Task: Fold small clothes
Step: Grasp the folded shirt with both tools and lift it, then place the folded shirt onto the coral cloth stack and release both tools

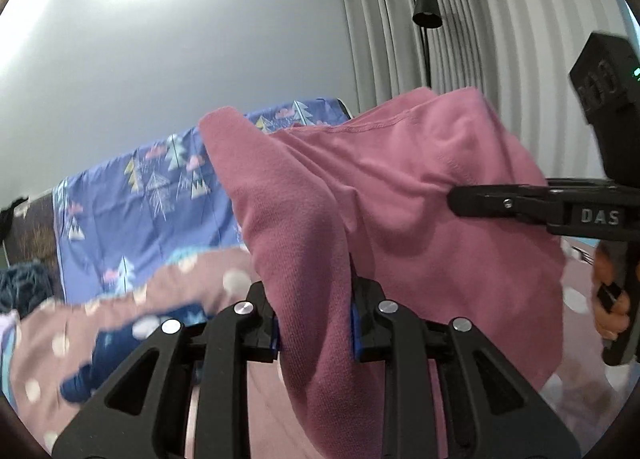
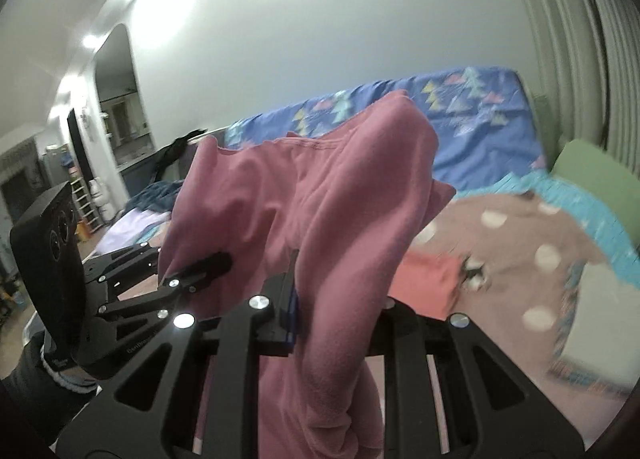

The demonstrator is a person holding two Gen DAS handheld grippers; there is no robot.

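Left wrist: one pink garment [image 1: 400, 187], two tools [image 1: 314, 323] [image 1: 454, 199]

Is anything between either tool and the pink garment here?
Nothing visible. The left tool is shut on the pink garment, and the right tool is shut on another part of it. The cloth hangs lifted above the polka-dot bedspread.

Two grippers, the left [image 1: 314, 323] and the right [image 2: 332, 311], both clamp one pink garment [image 1: 400, 195]. Behind them lie one blue tree-print sheet [image 1: 132, 195], one brown polka-dot blanket [image 2: 520, 227], one folded coral cloth [image 2: 428, 283], one green pillow [image 2: 596, 175] and one black lamp [image 1: 427, 11].
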